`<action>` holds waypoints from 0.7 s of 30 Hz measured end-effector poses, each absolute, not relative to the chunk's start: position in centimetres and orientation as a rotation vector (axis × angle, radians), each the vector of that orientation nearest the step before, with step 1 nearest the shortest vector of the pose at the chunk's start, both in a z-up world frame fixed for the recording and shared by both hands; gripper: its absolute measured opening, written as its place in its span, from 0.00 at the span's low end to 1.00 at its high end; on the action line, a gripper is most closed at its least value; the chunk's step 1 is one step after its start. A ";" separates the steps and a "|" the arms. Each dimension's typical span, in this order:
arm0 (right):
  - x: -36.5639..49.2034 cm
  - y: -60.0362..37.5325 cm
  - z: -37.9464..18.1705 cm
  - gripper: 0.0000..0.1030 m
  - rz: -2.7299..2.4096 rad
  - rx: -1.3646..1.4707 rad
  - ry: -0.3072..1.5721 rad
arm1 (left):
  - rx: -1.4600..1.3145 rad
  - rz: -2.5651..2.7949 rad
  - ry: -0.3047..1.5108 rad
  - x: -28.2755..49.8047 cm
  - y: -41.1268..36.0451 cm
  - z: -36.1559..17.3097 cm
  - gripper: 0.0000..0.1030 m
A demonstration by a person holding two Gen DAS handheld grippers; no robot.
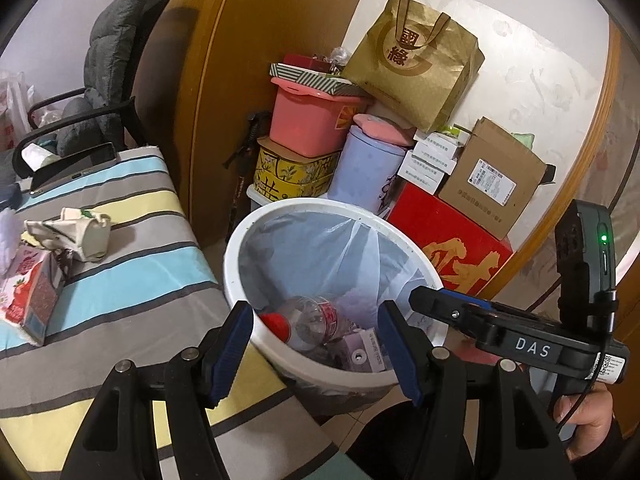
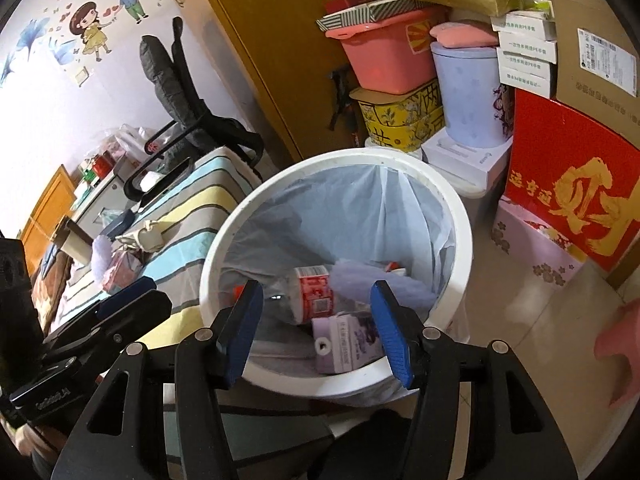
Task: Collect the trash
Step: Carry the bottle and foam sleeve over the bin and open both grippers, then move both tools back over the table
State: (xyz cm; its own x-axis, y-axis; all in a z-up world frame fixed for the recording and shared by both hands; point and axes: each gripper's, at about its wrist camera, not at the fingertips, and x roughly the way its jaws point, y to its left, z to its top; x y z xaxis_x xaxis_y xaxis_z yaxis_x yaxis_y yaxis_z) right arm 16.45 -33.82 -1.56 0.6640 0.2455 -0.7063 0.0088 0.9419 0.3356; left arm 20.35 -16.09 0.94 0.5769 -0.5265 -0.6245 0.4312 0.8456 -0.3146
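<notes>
Pale wall point(image 2: 48, 92) bears cartoon decals point(image 2: 108, 12). Black office chair point(image 1: 116, 76) with grey cushion stands beside a wooden door panel point(image 1: 248, 40). Stacked boxes point(image 1: 448, 236) and tubs crowd the corner. Floor point(image 2: 528, 328) is light tile.

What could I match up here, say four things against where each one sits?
Things:
1. plastic bottle
2. strawberry carton
3. brown paper bag
4. crumpled paper cup

Places:
A. on top of the stacked boxes by the wall
B. inside the white bin
C. on the striped cover, nearest the left edge of the left wrist view
D. on the striped cover, just beyond the carton

Pairs: 1-B, 2-C, 3-A, 4-D
</notes>
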 end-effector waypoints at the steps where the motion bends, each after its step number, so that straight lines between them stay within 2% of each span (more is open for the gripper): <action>1: 16.4 -33.7 -1.5 0.56 0.142 0.324 0.836 | -0.134 -0.558 0.774 20.2 -15.9 1.0 0.62; 21: 14.7 -28.7 -0.7 0.56 0.297 0.272 0.826 | -0.184 -0.371 0.758 15.5 -8.1 1.1 0.62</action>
